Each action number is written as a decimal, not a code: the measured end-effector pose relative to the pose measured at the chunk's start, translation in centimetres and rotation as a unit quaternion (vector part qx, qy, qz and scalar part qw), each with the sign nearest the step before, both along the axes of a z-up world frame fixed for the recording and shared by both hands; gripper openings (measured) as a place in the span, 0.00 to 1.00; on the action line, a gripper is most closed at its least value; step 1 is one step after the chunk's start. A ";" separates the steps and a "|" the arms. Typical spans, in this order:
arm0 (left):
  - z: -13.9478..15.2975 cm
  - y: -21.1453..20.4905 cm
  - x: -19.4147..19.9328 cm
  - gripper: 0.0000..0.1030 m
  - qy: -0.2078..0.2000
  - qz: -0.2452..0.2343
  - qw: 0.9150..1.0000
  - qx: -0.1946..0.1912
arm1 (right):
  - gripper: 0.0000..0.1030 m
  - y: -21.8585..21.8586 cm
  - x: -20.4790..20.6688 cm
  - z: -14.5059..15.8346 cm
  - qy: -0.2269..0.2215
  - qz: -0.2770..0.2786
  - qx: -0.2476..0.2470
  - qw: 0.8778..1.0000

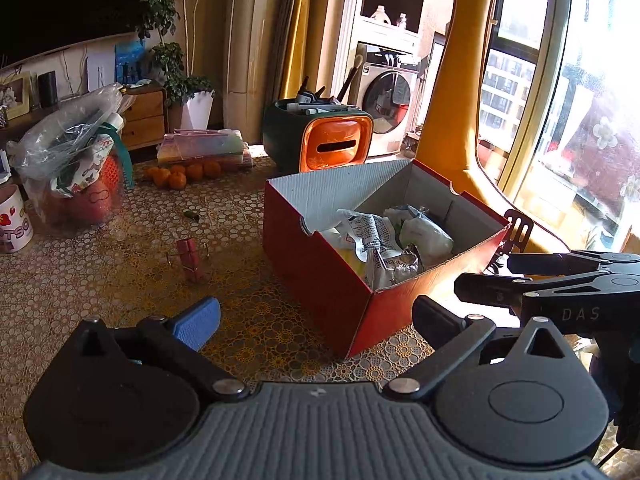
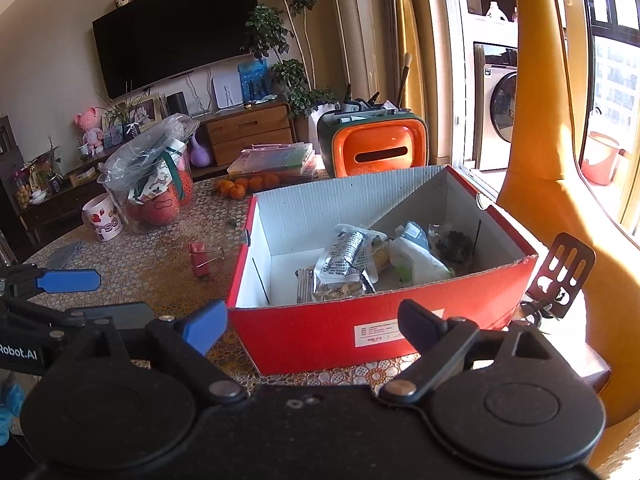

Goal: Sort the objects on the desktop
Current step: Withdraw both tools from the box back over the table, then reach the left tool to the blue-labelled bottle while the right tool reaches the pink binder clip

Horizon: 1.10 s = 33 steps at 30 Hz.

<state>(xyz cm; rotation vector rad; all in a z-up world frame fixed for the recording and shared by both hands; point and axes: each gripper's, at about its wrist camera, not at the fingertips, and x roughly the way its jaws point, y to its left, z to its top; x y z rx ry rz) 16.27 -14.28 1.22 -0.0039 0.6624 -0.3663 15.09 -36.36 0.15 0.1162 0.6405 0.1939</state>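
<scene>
A red cardboard box [image 1: 320, 280] [image 2: 320, 332] with a white inside stands on the patterned table and holds several crumpled packets [image 1: 372, 236] [image 2: 348, 256]. A red binder clip [image 1: 190, 258] [image 2: 204, 258] lies on the table left of the box. My left gripper [image 1: 316, 318] is open and empty, low in front of the box's near corner. My right gripper [image 2: 312, 320] is open too, with nothing between its fingers, facing the box's long red side. A black slotted metal piece [image 1: 518, 228] [image 2: 564, 272] leans by the box's right end.
An orange and green organiser [image 1: 332, 144] with pens stands behind the box. Tangerines [image 1: 180, 174], stacked plastic cases [image 1: 200, 148], a bagged basket [image 1: 76, 168] and a mug [image 1: 14, 220] line the far left. A yellow chair back [image 1: 452, 120] rises at the right table edge.
</scene>
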 end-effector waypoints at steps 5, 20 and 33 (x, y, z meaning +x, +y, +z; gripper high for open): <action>-0.6 2.6 -1.0 1.00 0.004 0.016 1.000 -0.001 | 0.90 1.6 -0.5 -0.6 0.008 0.000 -0.008 1.000; -2.2 9.2 -3.0 1.00 0.000 0.048 0.999 0.016 | 0.90 7.7 0.1 -1.0 0.013 0.021 -0.009 1.000; -4.8 13.6 -0.7 1.00 0.012 0.096 0.995 0.008 | 0.90 13.0 3.5 -1.5 0.009 0.043 -0.034 0.998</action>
